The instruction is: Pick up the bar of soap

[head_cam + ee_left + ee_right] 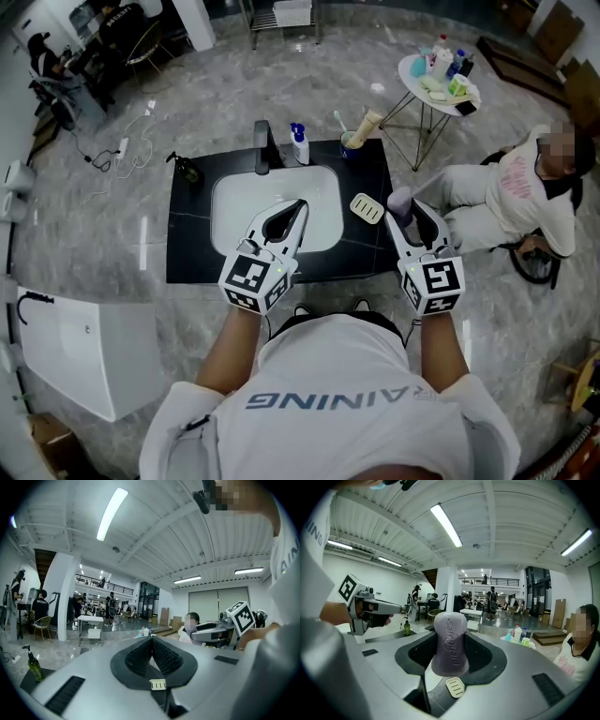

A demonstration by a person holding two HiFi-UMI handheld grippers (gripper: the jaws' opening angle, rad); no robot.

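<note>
A pale purple bar of soap (450, 644) stands on end between the jaws of my right gripper (451, 641), which is shut on it. In the head view the soap (400, 201) shows at the tip of the right gripper (410, 211), held above the right side of the black counter (187, 244). A cream soap dish (367, 208) lies on the counter just left of it. My left gripper (292, 214) hangs over the white basin (234, 202), jaws shut with nothing between them; it is seen again as the left gripper (152, 648) in its own view.
At the counter's back stand a black tap (262, 147), a blue pump bottle (299, 145) and a cup with brushes (350, 141). A dark green bottle (188, 171) is at the left. A person in white (525, 192) sits to the right, near a small round table (439, 80).
</note>
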